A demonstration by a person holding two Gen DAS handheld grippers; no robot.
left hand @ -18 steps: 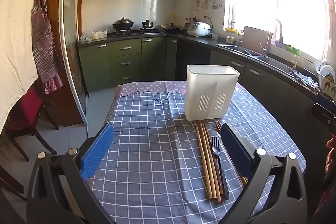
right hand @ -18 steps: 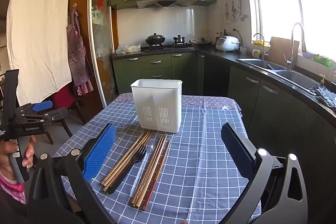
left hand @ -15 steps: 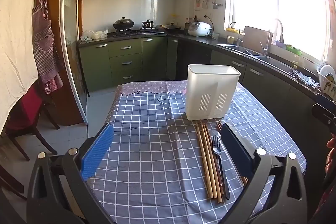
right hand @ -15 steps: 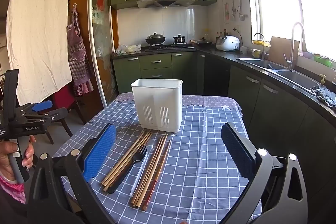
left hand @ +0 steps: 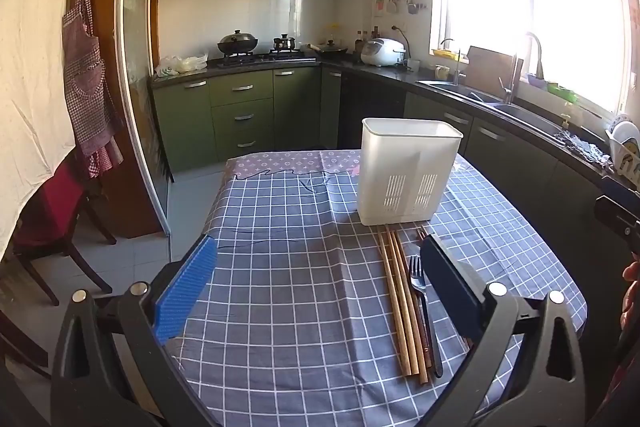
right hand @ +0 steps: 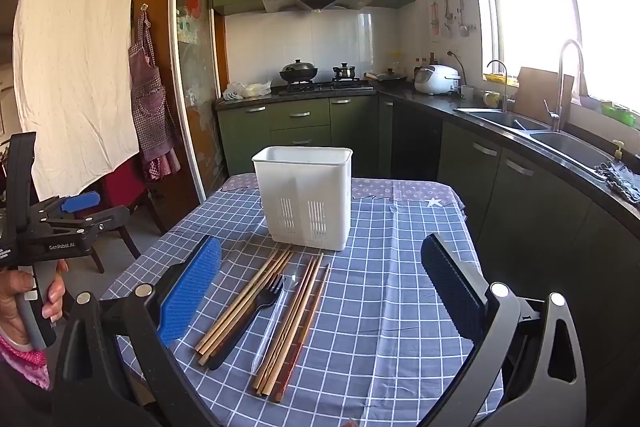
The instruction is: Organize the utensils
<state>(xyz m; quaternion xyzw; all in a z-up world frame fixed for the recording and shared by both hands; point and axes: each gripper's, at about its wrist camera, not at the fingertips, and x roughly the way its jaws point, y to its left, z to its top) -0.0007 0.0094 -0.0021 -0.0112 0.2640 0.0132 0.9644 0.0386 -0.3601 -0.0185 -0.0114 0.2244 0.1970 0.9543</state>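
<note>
On the checked table (right hand: 400, 307), left to right: light chopsticks (right hand: 244, 301), black fork (right hand: 250, 319), clear utensil (right hand: 274, 323), darker chopsticks (right hand: 296, 323), all lying flat in front of the white holder (right hand: 306, 197). Nothing's in it afaict, so everything's left. Left claw (left hand: 318, 287) & right claw (right hand: 320, 287) both spread wide, holding nothing.

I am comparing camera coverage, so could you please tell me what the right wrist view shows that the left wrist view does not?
Only the right wrist view shows the clear plastic utensil and the darker chopsticks unobstructed, plus the left gripper held in a hand. Only the left wrist view shows the dish rack by the window. Both show the white holder, black fork, light chopsticks and checked tablecloth.
</note>
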